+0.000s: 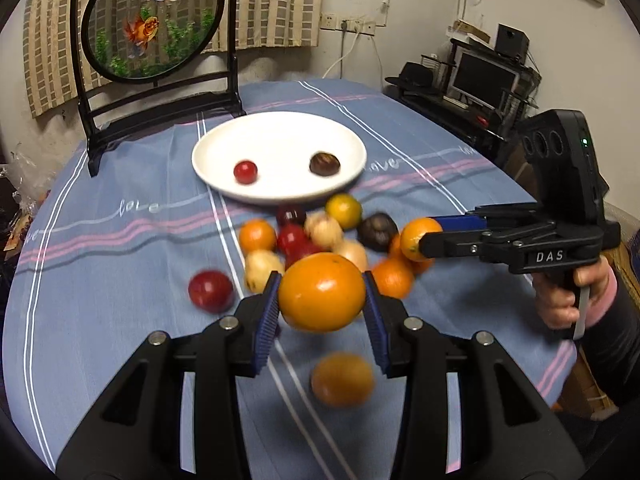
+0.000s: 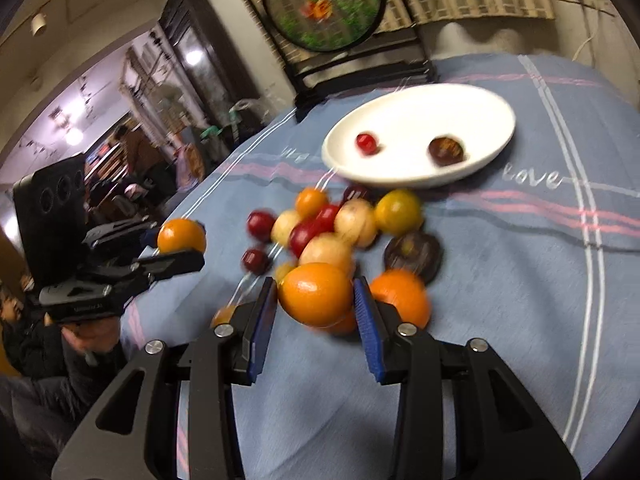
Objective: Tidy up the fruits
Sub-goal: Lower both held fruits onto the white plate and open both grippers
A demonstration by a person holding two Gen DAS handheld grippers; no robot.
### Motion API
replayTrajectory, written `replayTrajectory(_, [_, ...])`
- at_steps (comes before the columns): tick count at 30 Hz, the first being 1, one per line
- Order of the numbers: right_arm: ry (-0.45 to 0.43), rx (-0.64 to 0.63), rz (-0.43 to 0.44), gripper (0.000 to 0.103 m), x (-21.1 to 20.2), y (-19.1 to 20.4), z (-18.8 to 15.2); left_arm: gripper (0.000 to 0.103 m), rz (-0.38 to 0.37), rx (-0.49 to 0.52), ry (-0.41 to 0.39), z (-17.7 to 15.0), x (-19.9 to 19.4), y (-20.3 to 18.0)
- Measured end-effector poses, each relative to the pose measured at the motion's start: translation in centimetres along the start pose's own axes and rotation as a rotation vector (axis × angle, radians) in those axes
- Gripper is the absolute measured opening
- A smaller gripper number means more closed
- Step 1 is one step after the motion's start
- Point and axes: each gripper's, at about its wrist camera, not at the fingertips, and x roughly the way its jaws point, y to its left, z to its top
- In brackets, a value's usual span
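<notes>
My left gripper (image 1: 322,300) is shut on an orange (image 1: 322,298) and holds it above the blue tablecloth. My right gripper (image 2: 316,298) is shut on another orange (image 2: 316,294); in the left wrist view this gripper (image 1: 424,240) comes in from the right with its orange (image 1: 416,238). In the right wrist view the left gripper (image 2: 188,248) shows at left with its orange (image 2: 181,236). A white plate (image 1: 224,140) holds a red fruit (image 1: 245,172) and a dark brown fruit (image 1: 325,164). A pile of mixed fruits (image 1: 320,232) lies in front of the plate.
A framed goldfish screen (image 1: 152,20) on a black stand is behind the plate. A loose red fruit (image 1: 211,290) and an orange (image 1: 342,378) lie near the table's front. A desk with a monitor (image 1: 484,78) stands at right.
</notes>
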Motion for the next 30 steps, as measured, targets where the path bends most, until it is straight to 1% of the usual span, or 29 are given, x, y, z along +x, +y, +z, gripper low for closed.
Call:
replayTrajectory(2, [-0.028, 0.02, -0.039, 0.04, 0.5, -0.5, 1.6, 0.04, 0.016, -0.001, -0.003, 1.4, 1.0, 0.3])
replayTrajectory(4, [-0.069, 0.027, -0.105, 0.04, 1.3, -1.0, 3.7, 0.04, 0.041, -0.027, -0.008, 3.7, 2.7, 1.0])
replayTrajectory(5, [-0.088, 0.025, -0.15, 0.04, 1.7, -1.2, 4.6, 0.041, 0.042, -0.039, -0.005, 4.5, 3.4, 1.4])
replayTrajectory(6, [-0.105, 0.022, -0.207, 0.04, 2.5, -1.6, 5.7, 0.041, 0.042, -0.065, 0.004, 6.0, 4.8, 2.0])
replayTrajectory(7, [-0.117, 0.034, -0.235, 0.04, 3.1, -2.1, 6.5, 0.041, 0.047, -0.076, 0.009, 6.8, 5.6, 2.4])
replayTrajectory(9, [-0.132, 0.067, -0.283, 0.04, 4.5, -3.5, 8.2, 0.041, 0.088, -0.102, 0.018, 8.9, 8.0, 3.4])
replayTrajectory(11, [-0.137, 0.081, -0.343, 0.04, 5.8, -5.0, 9.7, 0.04, 0.111, -0.123, 0.037, 10.5, 10.2, 4.3])
replayTrajectory(12, [-0.131, 0.1, -0.357, 0.04, 6.6, -5.9, 10.3, 0.04, 0.126, -0.129, 0.048, 11.3, 11.6, 4.7])
replayTrajectory(14, [-0.102, 0.128, -0.353, 0.04, 8.0, -7.3, 10.9, 0.04, 0.157, -0.125, 0.067, 12.4, 13.5, 5.1])
replayTrajectory(17, [-0.053, 0.123, -0.392, 0.04, 10.1, -8.4, 11.6, 0.04, 0.215, -0.117, 0.118, 13.7, 16.7, 5.5])
replayTrajectory(19, [-0.057, 0.104, -0.418, 0.04, 10.6, -8.7, 12.0, 0.04, 0.241, -0.119, 0.13, 14.2, 18.0, 6.0])
replayTrajectory(24, [-0.054, 0.073, -0.445, 0.04, 11.5, -9.4, 13.2, 0.04, 0.28, -0.121, 0.163, 14.6, 20.4, 6.5])
replayTrajectory(26, [-0.048, 0.064, -0.451, 0.04, 11.9, -9.6, 13.6, 0.04, 0.286, -0.136, 0.186, 14.4, 21.3, 7.0])
replayTrajectory(28, [-0.031, 0.066, -0.447, 0.04, 12.1, -9.8, 13.6, 0.041, 0.285, -0.143, 0.191, 14.4, 21.5, 7.3])
replayTrajectory(29, [-0.028, 0.064, -0.441, 0.041, 11.8, -9.6, 13.4, 0.049, 0.288, -0.144, 0.183, 14.3, 21.1, 7.2])
replayTrajectory(30, [-0.026, 0.058, -0.441, 0.042, 11.5, -9.3, 13.4, 0.062, 0.308, -0.136, 0.162, 14.2, 20.1, 7.0])
